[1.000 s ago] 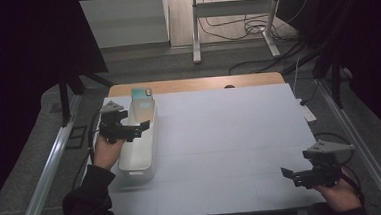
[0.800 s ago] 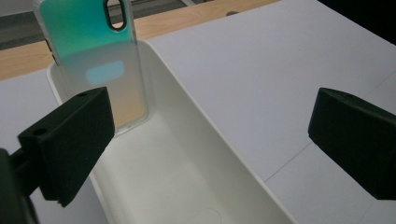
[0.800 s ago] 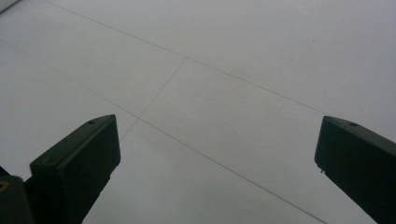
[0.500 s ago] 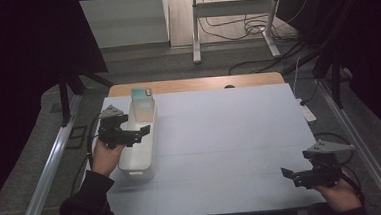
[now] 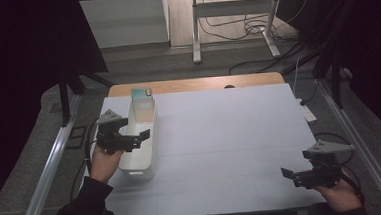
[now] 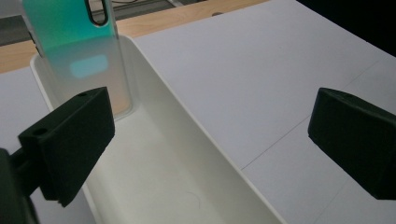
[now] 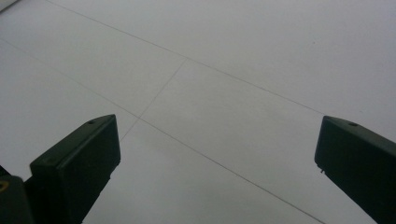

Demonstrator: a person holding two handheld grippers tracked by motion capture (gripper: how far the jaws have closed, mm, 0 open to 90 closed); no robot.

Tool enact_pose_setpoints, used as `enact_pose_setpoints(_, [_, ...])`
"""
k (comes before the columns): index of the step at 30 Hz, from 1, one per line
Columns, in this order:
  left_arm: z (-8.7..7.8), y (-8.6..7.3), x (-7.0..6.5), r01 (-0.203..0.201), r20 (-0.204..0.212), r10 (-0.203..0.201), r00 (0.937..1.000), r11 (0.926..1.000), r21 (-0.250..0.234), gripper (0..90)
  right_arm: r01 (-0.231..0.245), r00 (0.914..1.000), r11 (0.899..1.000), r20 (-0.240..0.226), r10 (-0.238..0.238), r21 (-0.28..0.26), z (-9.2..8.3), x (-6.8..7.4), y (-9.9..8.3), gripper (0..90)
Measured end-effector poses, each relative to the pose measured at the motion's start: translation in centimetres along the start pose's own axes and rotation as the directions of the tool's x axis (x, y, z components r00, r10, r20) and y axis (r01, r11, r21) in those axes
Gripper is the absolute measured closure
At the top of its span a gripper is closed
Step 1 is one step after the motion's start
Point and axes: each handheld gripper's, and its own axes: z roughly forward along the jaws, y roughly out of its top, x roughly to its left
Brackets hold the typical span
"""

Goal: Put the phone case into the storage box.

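A long white bin [image 5: 140,158] [image 6: 196,140] lies at the table's left side. An iridescent teal phone case [image 5: 142,102] [image 6: 79,42] stands upright, leaning against the bin's far end wall. My left gripper [image 5: 139,136] [image 6: 210,140] hovers over the bin's near half, jaws wide open and holding nothing. My right gripper [image 5: 288,173] [image 7: 215,158] rests low near the table's front right corner, open over bare white surface.
The white table top [image 5: 230,135] has thin seam lines and a wooden strip [image 5: 202,83] along its far edge. Metal rails [image 5: 47,171] run along both sides. Cables and a frame stand on the floor behind.
My left gripper has drawn slightly back toward the person along the bin. The right gripper has stayed put.
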Motion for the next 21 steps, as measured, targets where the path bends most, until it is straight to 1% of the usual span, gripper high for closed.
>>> enact_pose_setpoints(21, [-1.9, -1.7, -1.0, 0.003, 0.0, -0.003, 1.0, 0.9999, -0.01, 1.8, 0.003, 1.0, 1.0, -0.001, -0.003, 0.001, 0.0, 0.0, 0.0, 0.0])
